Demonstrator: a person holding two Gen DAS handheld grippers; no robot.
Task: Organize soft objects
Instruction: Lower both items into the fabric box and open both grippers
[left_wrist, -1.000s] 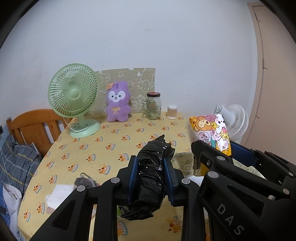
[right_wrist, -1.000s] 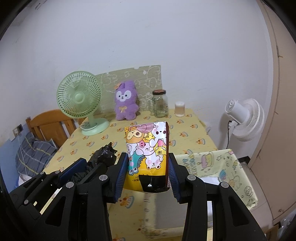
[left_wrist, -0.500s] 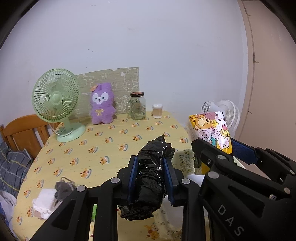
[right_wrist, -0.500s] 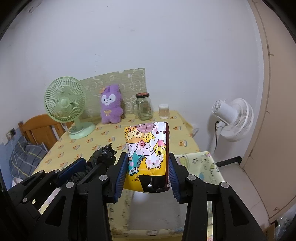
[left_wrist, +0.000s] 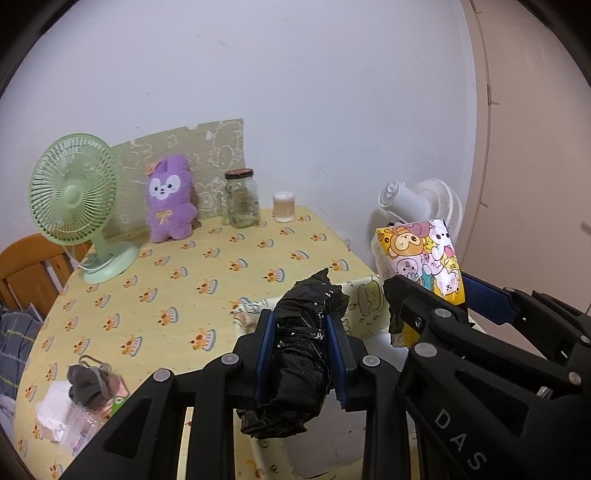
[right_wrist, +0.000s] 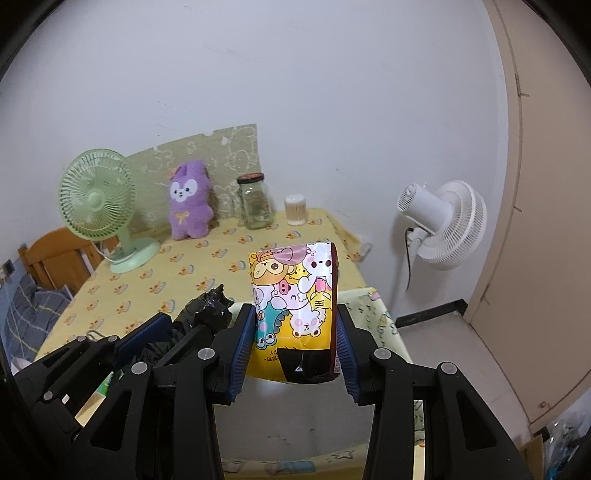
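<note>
My left gripper (left_wrist: 300, 352) is shut on a crumpled black plastic bag (left_wrist: 301, 354), held above the right end of the yellow table (left_wrist: 192, 280). My right gripper (right_wrist: 295, 347) is shut on a glossy cartoon-print pouch (right_wrist: 295, 295), held upright just right of the left gripper. The pouch (left_wrist: 421, 262) and the right gripper's body show in the left wrist view; the black bag (right_wrist: 205, 314) shows in the right wrist view. A white bin with a patterned fabric rim (right_wrist: 373, 317) lies below both grippers. A purple plush (left_wrist: 170, 199) sits at the table's back.
A green desk fan (left_wrist: 74, 195), a glass jar (left_wrist: 242, 199) and a small cup (left_wrist: 283, 206) stand at the back of the table. A pile of small soft items (left_wrist: 85, 387) lies at the table's front left. A white floor fan (right_wrist: 443, 225) stands right. A wooden chair (left_wrist: 33, 266) is left.
Both grippers, still holding their items, have drawn back and to the right, away from the table; the table's contents have shifted left in view and the bin has come under them.
</note>
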